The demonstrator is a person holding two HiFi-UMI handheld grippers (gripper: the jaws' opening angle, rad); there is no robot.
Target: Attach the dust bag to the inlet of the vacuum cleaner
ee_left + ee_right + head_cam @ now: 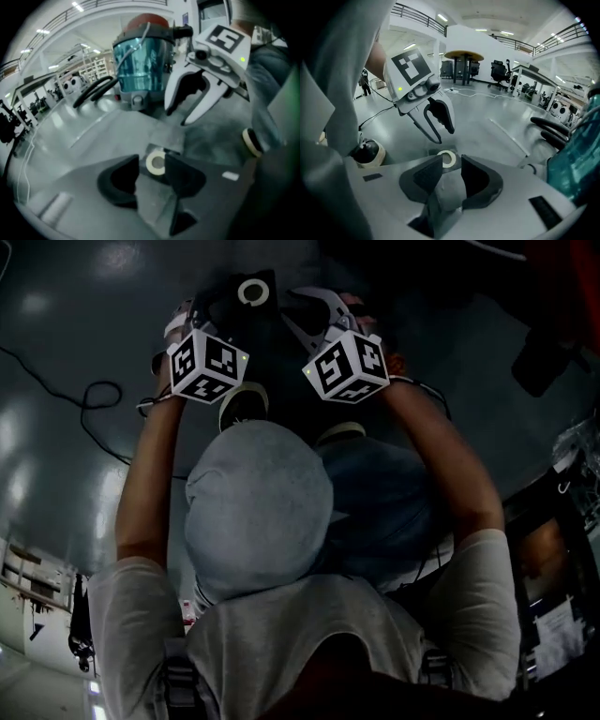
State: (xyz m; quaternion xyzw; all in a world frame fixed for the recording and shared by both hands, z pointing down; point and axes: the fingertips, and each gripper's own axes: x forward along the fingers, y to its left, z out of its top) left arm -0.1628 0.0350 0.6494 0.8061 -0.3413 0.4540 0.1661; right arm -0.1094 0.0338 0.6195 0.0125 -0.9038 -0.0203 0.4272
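Both bare arms reach forward and down from short grey sleeves, hands side by side. Each hand holds a gripper, and the marker cubes face up toward the head view.

The left gripper (444,135) points steeply down at the grey floor (75,324). Its dark jaws stand well apart and the pads press on nothing. The right gripper (177,117) is pitched much the same, just beside the left. Its jaws have a narrower gap and also clamp nothing.

Print: the cubes (208,365) carry only black-and-white square patterns. Small patches on the gripper bodies are too blurred to read. No brand can be made out on the vacuum cleaner.

The dust bag (246,310) lies flat on the floor just ahead of both sets of jaw tips, between the two grippers. Its white ring (156,162) faces up. In each gripper view the ring shows in the gap between that gripper's jaws, just beyond the tips; I cannot tell whether either tip touches the bag.

The vacuum cleaner (143,61) has a teal see-through tank and a red top. It stands upright on the floor farther on, apart from the bag, with black hoses (93,91) curled beside it.

A shoe (242,404) sits under the left cube. A black cable (94,399) loops over the floor to the left.
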